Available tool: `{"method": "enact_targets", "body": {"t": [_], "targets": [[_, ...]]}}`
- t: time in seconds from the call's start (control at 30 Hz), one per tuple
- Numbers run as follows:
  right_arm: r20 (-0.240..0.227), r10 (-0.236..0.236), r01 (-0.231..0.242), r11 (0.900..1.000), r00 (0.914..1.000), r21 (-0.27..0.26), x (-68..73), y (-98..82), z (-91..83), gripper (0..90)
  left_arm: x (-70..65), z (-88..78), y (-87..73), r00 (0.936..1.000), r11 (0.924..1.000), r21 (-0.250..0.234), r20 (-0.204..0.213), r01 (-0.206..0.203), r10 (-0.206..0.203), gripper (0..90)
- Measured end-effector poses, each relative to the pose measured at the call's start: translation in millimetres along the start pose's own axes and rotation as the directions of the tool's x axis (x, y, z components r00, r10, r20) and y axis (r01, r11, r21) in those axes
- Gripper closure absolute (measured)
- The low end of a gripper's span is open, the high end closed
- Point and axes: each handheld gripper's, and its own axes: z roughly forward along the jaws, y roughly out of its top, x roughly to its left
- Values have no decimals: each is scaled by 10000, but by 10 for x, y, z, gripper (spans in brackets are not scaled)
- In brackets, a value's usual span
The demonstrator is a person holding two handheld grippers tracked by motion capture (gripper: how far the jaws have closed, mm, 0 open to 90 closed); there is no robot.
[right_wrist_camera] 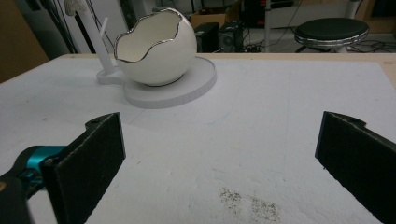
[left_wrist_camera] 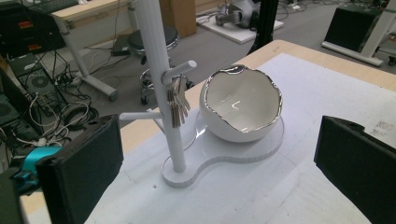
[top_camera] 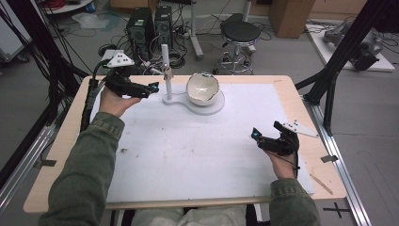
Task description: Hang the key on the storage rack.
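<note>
A white egg-shaped bowl (top_camera: 203, 88) with a jagged silver rim sits on a white stand base (top_camera: 212, 107) at the table's back middle. Beside it rises a white post (top_camera: 165, 70) with pegs; a bunch of keys (left_wrist_camera: 177, 101) hangs from one peg. My left gripper (top_camera: 151, 89) is open, just left of the post, facing post and bowl (left_wrist_camera: 243, 109). My right gripper (top_camera: 256, 136) is open, low over the white mat at the right, nothing between its pads; the bowl (right_wrist_camera: 154, 46) lies well ahead of it.
A white mat (top_camera: 197, 146) covers most of the wooden table (top_camera: 56, 155). A faint dirt smudge (right_wrist_camera: 247, 203) marks the mat near the right gripper. Beyond the far edge stand a stool (top_camera: 240, 35), computer towers (top_camera: 150, 26) and cables on the floor.
</note>
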Motion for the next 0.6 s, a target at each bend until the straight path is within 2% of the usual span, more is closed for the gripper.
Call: {"method": "enact_targets", "body": {"t": [0.13, 0.3, 0.6], "targets": [[7, 24, -24, 10000, 10000, 6, 0, 0, -3, 5, 13, -42, -68, 9999, 9999, -32, -81, 123, -123, 16], [14, 21, -21, 10000, 10000, -34, -8, 1, -3, 5, 19, -115, -176, 9998, 9997, -192, 62, 174, -172, 16], [5, 45, -45, 10000, 10000, -1, 1, -2, -8, 5, 56, -243, -370, 9988, 9988, -136, -152, 465, -467, 16]]}}
